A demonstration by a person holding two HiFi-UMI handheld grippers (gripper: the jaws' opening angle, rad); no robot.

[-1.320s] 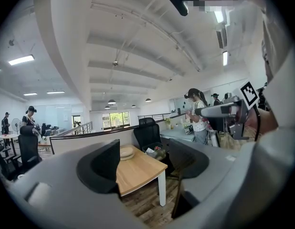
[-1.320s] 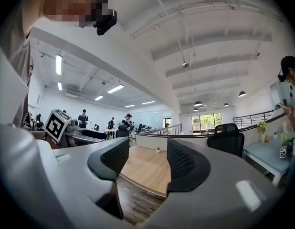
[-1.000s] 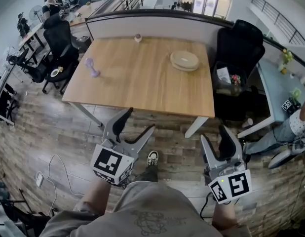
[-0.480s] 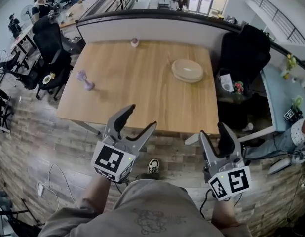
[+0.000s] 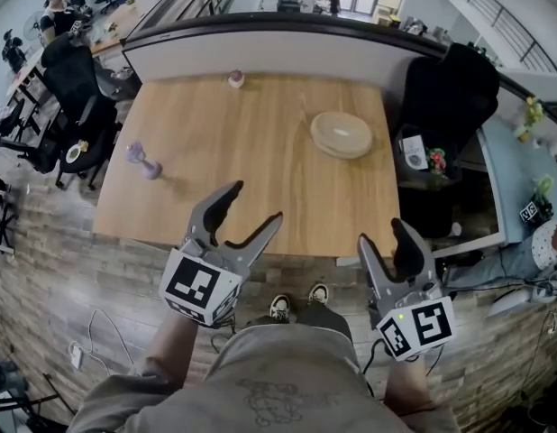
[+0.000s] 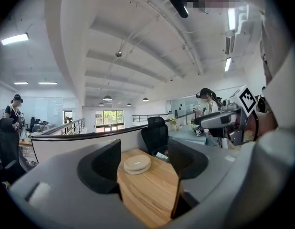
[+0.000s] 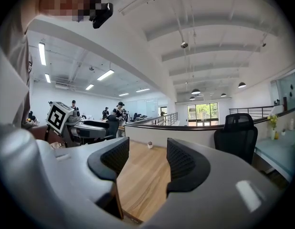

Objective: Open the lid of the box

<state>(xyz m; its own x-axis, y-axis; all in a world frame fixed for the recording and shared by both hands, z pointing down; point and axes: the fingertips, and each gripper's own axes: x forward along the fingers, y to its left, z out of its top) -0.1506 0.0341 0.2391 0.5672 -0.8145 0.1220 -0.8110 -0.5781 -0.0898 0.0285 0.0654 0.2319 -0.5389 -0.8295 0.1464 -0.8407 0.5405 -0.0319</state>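
not started — box (image 5: pixel 342 134) lid still on, toward table's (image 5: pixel 260 165) far right corner. left gripper (image 5: pixel 255 202) and right gripper (image 5: pixel 382 234) both spread, empty — at near edge, well apart from it.

A wooden table (image 5: pixel 260 179) stands against a low partition (image 5: pixel 260 50). A purple dumbbell (image 5: pixel 141 161) lies near its left edge and a small pot (image 5: pixel 235 79) sits at the far edge. A black chair (image 5: pixel 454 88) stands to the right. A cable (image 5: pixel 103 318) trails on the floor.
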